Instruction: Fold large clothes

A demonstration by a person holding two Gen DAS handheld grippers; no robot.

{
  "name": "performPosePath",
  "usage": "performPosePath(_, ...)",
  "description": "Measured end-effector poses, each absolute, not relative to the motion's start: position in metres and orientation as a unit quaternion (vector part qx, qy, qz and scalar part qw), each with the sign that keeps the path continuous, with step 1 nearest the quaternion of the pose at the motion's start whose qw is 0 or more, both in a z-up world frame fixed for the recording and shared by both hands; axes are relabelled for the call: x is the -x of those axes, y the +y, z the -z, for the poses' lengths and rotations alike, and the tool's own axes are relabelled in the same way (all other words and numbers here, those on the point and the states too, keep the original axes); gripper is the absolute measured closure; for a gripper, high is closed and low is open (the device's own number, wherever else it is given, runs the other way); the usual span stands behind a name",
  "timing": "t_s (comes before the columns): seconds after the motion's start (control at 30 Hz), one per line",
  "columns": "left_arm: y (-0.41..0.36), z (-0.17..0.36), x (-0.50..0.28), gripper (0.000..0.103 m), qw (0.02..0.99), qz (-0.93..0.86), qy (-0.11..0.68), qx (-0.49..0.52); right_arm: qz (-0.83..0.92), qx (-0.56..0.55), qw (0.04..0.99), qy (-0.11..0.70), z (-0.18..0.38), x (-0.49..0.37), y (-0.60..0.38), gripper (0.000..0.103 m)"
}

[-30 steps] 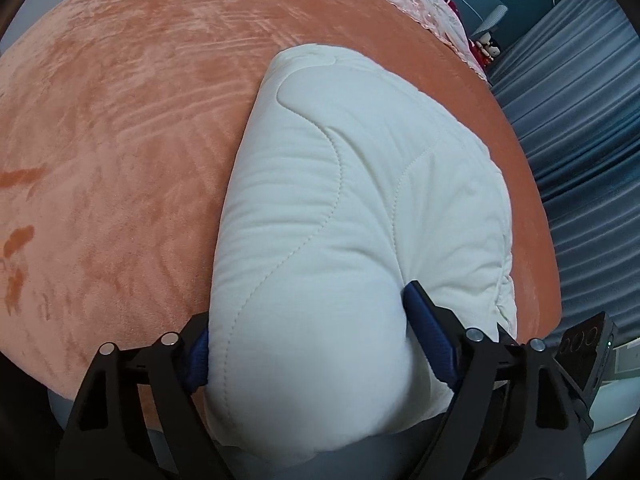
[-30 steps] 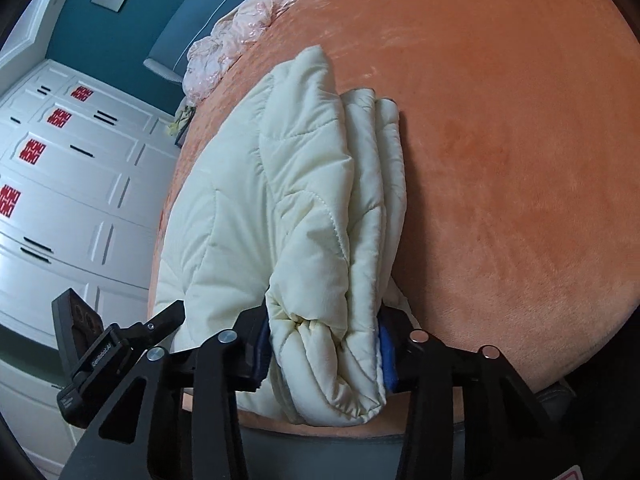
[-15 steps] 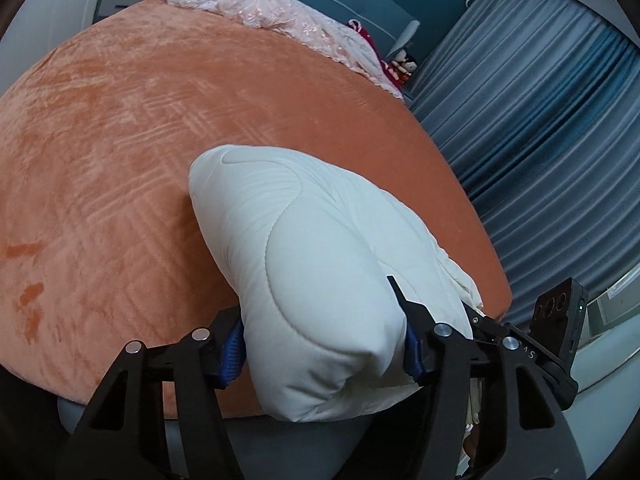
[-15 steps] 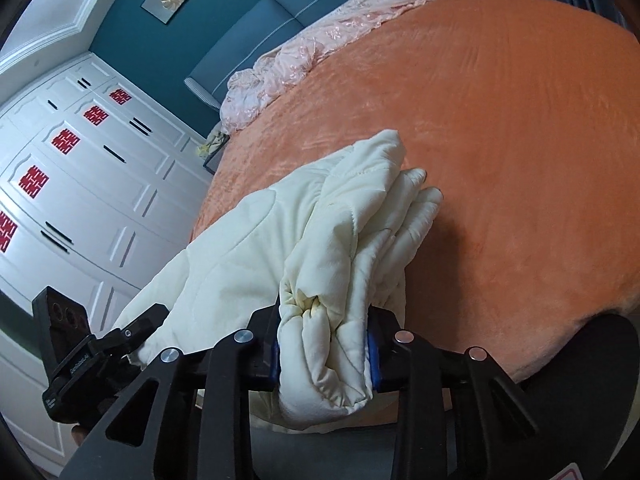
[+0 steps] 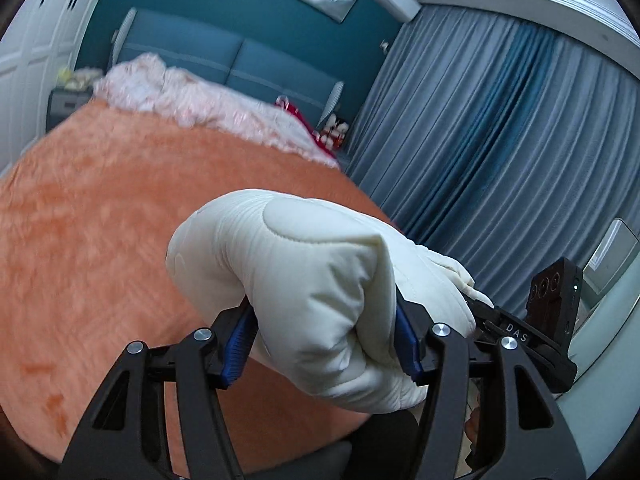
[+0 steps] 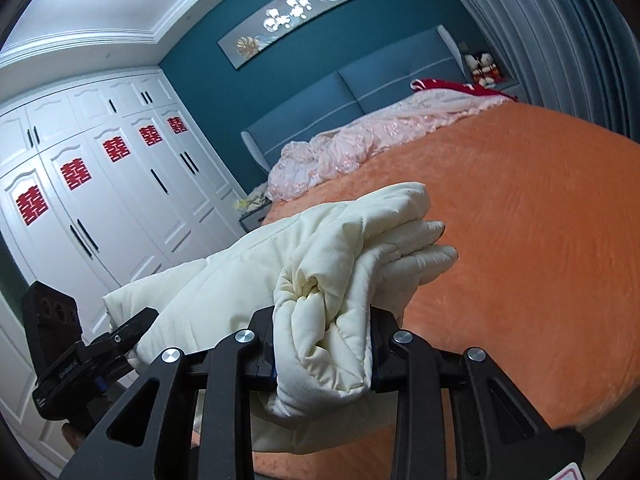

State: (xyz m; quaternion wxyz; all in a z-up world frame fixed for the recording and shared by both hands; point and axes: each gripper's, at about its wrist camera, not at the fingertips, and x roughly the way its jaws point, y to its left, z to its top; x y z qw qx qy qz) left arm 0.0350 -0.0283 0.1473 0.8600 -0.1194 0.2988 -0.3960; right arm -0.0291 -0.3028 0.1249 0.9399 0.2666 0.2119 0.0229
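A cream quilted padded garment (image 5: 304,280) is folded into a thick bundle and held up above the near edge of the orange bed (image 5: 100,220). My left gripper (image 5: 324,340) is shut on one end of the bundle. My right gripper (image 6: 324,344) is shut on the other end of the garment (image 6: 328,272), where several folded layers bunch between the blue pads. The right gripper's body shows at the right of the left wrist view (image 5: 552,320), and the left gripper's body shows at the left of the right wrist view (image 6: 68,352).
A crumpled pink bedspread (image 6: 360,144) and a red cloth (image 6: 456,86) lie at the head of the bed by the blue headboard (image 6: 360,92). White wardrobes (image 6: 100,184) stand on one side, grey-blue curtains (image 5: 500,152) on the other.
Both grippers have lifted the bundle off the bed and tilted upward. The views now look across the bed to the headboard and walls instead of down at the blanket.
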Motion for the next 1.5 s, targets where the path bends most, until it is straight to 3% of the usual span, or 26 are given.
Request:
performPosePath(0.33,0.009,-0.196,-0.105,0.046,0.898,0.389,0.171,0.112,-0.069,-0.194,0.970,0.126,-0.189,-0.067,-0.266,0.073)
performPosePath(0.5,0.031,-0.195,-0.164,0.045,0.909,0.380,0.119,0.125,-0.094,-0.197,0.972,0.091,-0.188,-0.136,-0.255,0.073)
performPosePath(0.63,0.045,-0.161,-0.211,0.041,0.913,0.371,0.097,0.137,-0.100,-0.180,0.974,0.094,-0.155,-0.193,-0.241,0.073)
performPosePath(0.73,0.051,-0.090,-0.249,0.033,0.914,0.341,0.172,0.138,-0.092,-0.198,0.957,0.193,-0.080,-0.243,-0.234,0.070)
performPosePath(0.87,0.052,0.053,-0.283,0.032,0.870,0.274,0.395,0.111,-0.057,-0.211,0.901,0.374,0.059,-0.265,-0.221,0.068)
performPosePath(0.93,0.065,0.103,-0.276,0.026,0.844,0.250,0.458,0.125,-0.059,-0.247,0.881,0.400,0.106,-0.247,-0.220,0.050)
performPosePath(1.03,0.081,0.112,-0.249,0.014,0.852,0.230,0.454,0.119,-0.065,-0.267,0.881,0.385,0.115,-0.215,-0.223,0.043)
performPosePath(1.27,0.084,0.077,-0.229,0.015,0.868,0.162,0.463,0.074,-0.022,-0.220,0.884,0.413,0.069,-0.183,-0.226,0.040)
performPosePath(1.3,0.081,0.066,-0.228,0.015,0.876,0.148,0.455,0.065,-0.010,-0.201,0.888,0.413,0.056,-0.180,-0.224,0.041)
performPosePath(1.37,0.076,0.041,-0.230,0.015,0.890,0.130,0.434,0.045,0.001,-0.162,0.901,0.402,0.033,-0.174,-0.214,0.054)
performPosePath(1.43,0.066,0.022,-0.235,0.015,0.897,0.119,0.426,0.028,0.007,-0.124,0.906,0.405,0.013,-0.180,-0.202,0.077)
performPosePath(1.5,0.053,0.010,-0.247,0.015,0.897,0.113,0.428,0.020,0.003,-0.103,0.904,0.414,0.004,-0.192,-0.193,0.094)
